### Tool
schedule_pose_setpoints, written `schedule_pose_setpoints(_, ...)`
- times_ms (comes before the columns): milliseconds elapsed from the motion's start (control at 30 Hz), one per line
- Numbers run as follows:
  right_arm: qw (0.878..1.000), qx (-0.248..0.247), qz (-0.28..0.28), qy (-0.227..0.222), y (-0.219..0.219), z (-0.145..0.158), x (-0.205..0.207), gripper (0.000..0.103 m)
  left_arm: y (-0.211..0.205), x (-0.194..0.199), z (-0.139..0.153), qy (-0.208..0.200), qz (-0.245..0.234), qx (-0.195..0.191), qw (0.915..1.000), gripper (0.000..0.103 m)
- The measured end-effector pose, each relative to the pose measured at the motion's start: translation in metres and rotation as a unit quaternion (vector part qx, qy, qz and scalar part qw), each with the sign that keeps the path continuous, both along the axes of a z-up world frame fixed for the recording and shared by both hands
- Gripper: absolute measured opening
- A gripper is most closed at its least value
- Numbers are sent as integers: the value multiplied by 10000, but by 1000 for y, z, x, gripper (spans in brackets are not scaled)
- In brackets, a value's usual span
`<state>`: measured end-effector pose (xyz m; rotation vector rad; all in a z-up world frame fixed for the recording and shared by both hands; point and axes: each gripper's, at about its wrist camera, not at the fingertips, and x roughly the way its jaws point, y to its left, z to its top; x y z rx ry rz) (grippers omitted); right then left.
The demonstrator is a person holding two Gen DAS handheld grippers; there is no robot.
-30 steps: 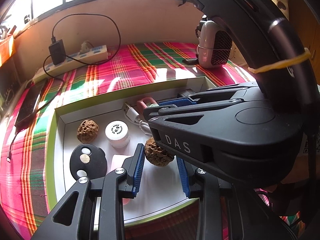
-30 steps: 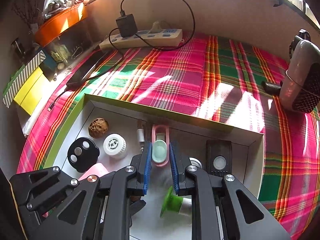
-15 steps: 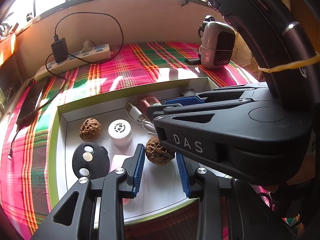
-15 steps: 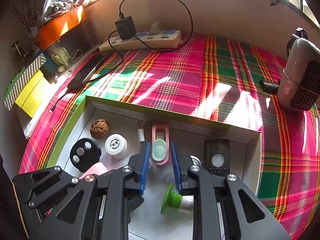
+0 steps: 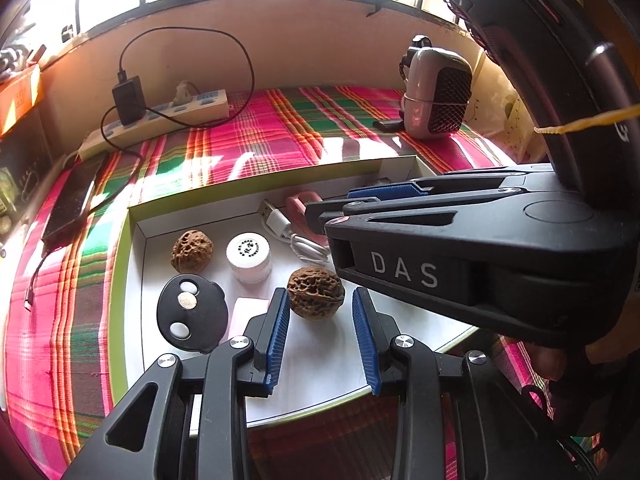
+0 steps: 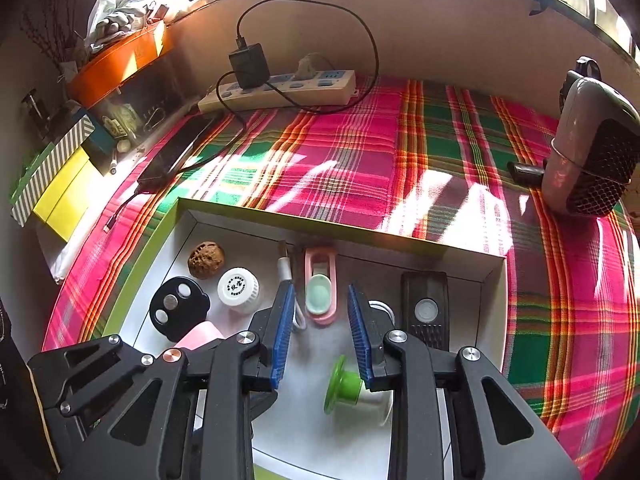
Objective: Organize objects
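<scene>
— While both grippers hang over the white tray (image 6: 494, 270), jaw state?
— L gripper (image 5: 320, 312): jaws wide, empty, walnut (image 5: 316, 292) just ahead btwn the tips, not touched. R gripper (image 6: 320, 320): open too, holding nothing, pink clip (image 6: 320, 292) lying in the gap.
— Vs 1 s ago?
— R jaws spread wider; L same gap.
— Surroundings?
— 2nd walnut (image 5: 191, 251), white jar (image 5: 249, 256), black fob (image 5: 191, 312), remote (image 6: 426, 308), green-capped bottle (image 6: 356, 388). R gripper body blocks L view's right side.
</scene>
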<state>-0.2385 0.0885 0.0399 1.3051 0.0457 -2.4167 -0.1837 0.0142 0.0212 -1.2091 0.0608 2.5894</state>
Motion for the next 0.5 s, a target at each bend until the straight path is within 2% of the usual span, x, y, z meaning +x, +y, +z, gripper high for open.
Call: schedule_pose_setpoints(500,9988,-42,-325,360,18,22,35,30,-9,27,13,181,263,-102,9994,31)
